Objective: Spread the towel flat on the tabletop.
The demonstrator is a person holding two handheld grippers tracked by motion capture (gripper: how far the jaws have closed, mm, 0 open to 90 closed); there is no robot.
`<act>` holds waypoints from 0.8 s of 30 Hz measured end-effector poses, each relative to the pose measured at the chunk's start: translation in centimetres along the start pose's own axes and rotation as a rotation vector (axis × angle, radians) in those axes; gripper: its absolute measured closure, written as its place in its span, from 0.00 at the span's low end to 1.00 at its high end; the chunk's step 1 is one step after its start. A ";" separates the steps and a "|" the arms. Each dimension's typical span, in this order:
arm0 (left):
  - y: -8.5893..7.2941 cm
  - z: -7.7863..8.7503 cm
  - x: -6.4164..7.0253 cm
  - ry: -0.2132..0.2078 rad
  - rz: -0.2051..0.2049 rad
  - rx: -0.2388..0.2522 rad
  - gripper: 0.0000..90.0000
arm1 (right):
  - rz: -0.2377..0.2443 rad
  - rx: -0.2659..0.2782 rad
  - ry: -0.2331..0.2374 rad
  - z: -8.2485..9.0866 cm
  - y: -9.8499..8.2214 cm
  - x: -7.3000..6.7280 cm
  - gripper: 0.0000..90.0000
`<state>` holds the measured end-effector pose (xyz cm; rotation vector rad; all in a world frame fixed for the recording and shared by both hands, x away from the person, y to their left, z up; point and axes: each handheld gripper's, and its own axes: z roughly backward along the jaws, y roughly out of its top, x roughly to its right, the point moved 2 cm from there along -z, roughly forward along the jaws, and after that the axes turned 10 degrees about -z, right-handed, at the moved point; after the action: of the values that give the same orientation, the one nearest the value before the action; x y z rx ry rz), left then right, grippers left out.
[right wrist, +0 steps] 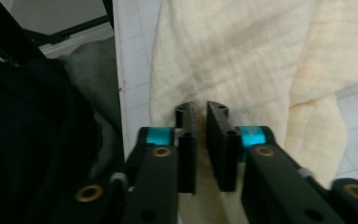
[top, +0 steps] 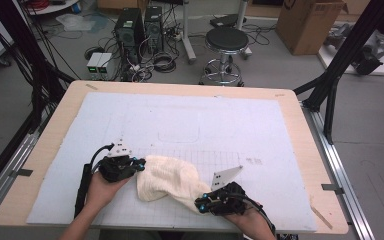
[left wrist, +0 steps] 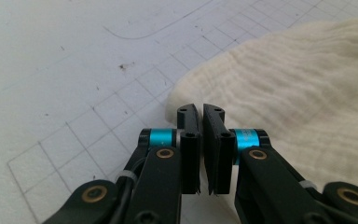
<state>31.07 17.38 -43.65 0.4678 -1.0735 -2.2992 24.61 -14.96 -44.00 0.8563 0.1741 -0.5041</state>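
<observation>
A cream waffle-weave cloth [top: 167, 182] lies crumpled on the white gridded mat [top: 190, 120] near the table's front edge. My left gripper [top: 141, 164] sits at the cloth's left edge. In the left gripper view its jaws [left wrist: 201, 109] stand almost together, with the rounded edge of the cloth [left wrist: 298, 93] at their tips and a cream strip in the slit. My right gripper [top: 200, 204] is at the cloth's lower right corner. In the right gripper view its jaws [right wrist: 200, 107] are closed on a fold of the cloth [right wrist: 242, 56] that runs down between them.
The mat covers most of the wooden table [top: 300, 115]. The mat's front edge and a dark garment [right wrist: 37, 140] lie just left of the right jaws. A stool [top: 226, 42], computer towers [top: 130, 30] and a cardboard box [top: 307, 22] stand on the floor beyond the table.
</observation>
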 end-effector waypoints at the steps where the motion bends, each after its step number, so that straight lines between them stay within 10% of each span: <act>1: 0.0 0.0 0.0 0.000 0.001 0.001 0.94 | 0.003 0.022 0.003 0.4 0.2 -0.1 0.85; 11: 0.0 -0.1 -0.3 0.007 0.011 0.016 0.94 | -0.046 0.216 -0.121 4.5 3.9 2.5 0.80; 24: 0.1 0.0 -0.2 -0.005 0.009 0.032 0.94 | -0.154 0.057 -0.135 -1.0 3.8 5.7 0.70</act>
<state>31.26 17.44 -43.60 0.4688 -1.1144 -2.2792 31.48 -14.14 -44.08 0.8650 0.1021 -0.7119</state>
